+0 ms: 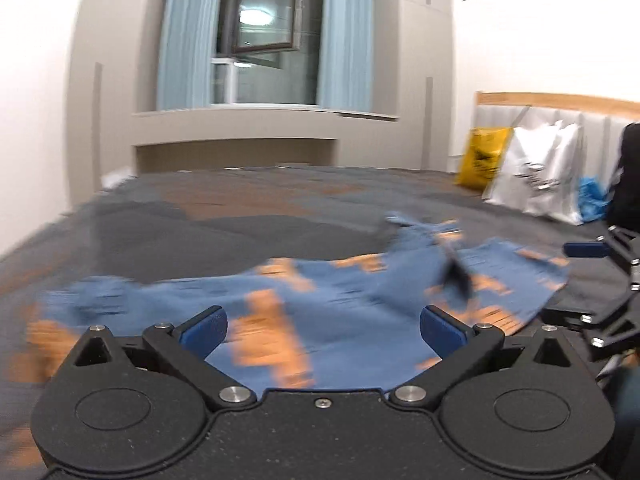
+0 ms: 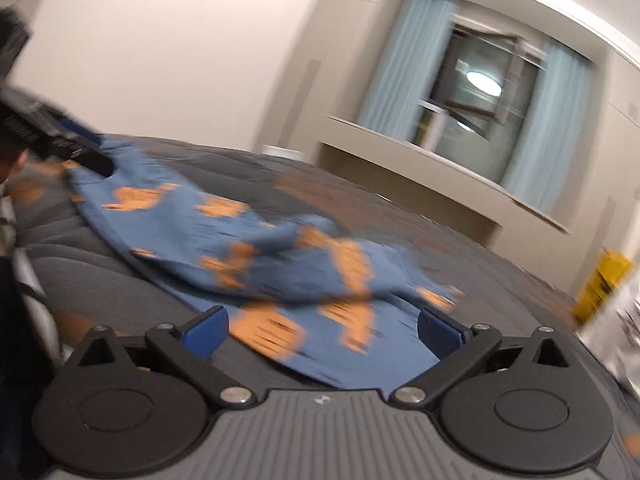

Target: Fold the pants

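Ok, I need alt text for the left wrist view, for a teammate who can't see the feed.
The open left gripper hovers over blue pants with orange patches, lying rumpled and unfolded on a dark grey bedspread; the image is motion-blurred. The right gripper shows at the right edge, with a yellow bag and white bag against the headboard and a curtained window behind.

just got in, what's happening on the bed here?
A person with a handheld gripper in each hand is working on blue pants with orange print, which lie crumpled and unfolded on the dark grey bed cover. The left gripper and right gripper are both open, fingers spread over the fabric, gripping nothing. Both views are motion-blurred. A yellow bag and a white bag stand at the headboard.
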